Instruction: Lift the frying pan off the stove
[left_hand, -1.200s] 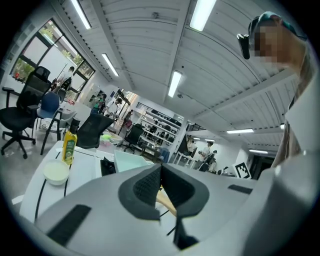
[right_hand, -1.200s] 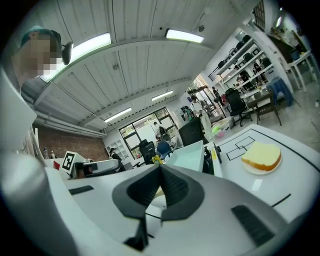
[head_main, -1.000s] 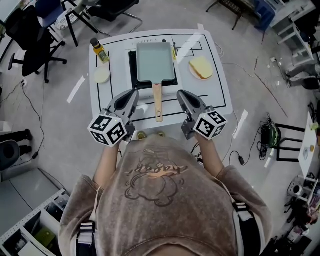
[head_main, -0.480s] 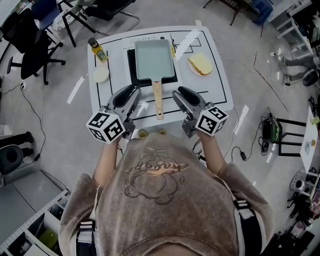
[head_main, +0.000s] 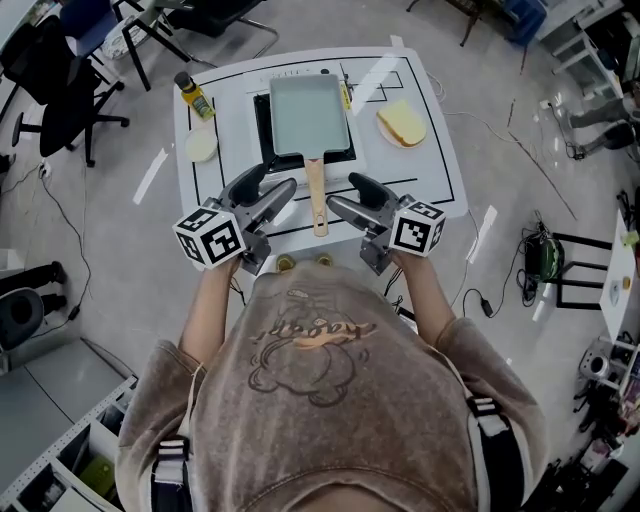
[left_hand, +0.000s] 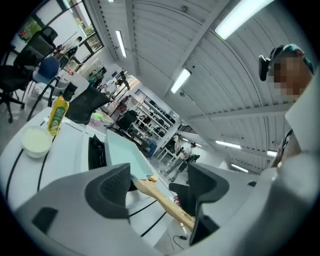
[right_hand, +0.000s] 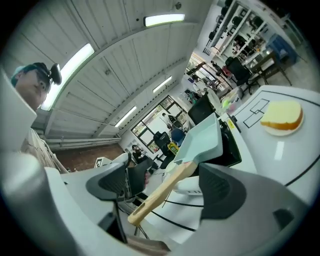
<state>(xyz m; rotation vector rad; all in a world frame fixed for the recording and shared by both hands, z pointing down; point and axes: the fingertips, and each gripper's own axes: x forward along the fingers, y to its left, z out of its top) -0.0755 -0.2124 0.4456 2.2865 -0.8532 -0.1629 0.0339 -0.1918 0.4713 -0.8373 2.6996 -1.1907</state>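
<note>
- The left gripper (head_main: 272, 180) is held at the near left of the white table (head_main: 430, 170), aimed towards one to two o'clock in the head view and roughly level. Its jaws have just been opening and now stand wide, with nothing pressed between the pads.
- In the left gripper view, the wooden handle (left_hand: 160, 200) is seen through the gap of the left gripper (left_hand: 157, 185), beyond the pads and untouched.
- The frying pan (head_main: 310, 115) is seated on the black stove (head_main: 265, 135) at the table's twelve o'clock side. Its long axis runs twelve to six, and the handle (head_main: 316, 200) is pointed at six o'clock, towards the person.
- The handle is flanked by both tools: it lies at about three o'clock from the left tips and nine o'clock from the right tips. Neither is clearly favoured, though the right one's inner finger is judged marginally nearer.
- The right gripper (head_main: 345, 192) is aimed towards ten o'clock, roughly level. Its jaws have likewise just been opening and are spread wide, holding nothing.
- In the right gripper view, the handle (right_hand: 160, 192) is framed between the pads of the right gripper (right_hand: 165, 187) without contact, and the frying pan (right_hand: 202, 142) lies past it.
- A short sideways approach to the handle is judged to be what the lift needs first.
</note>
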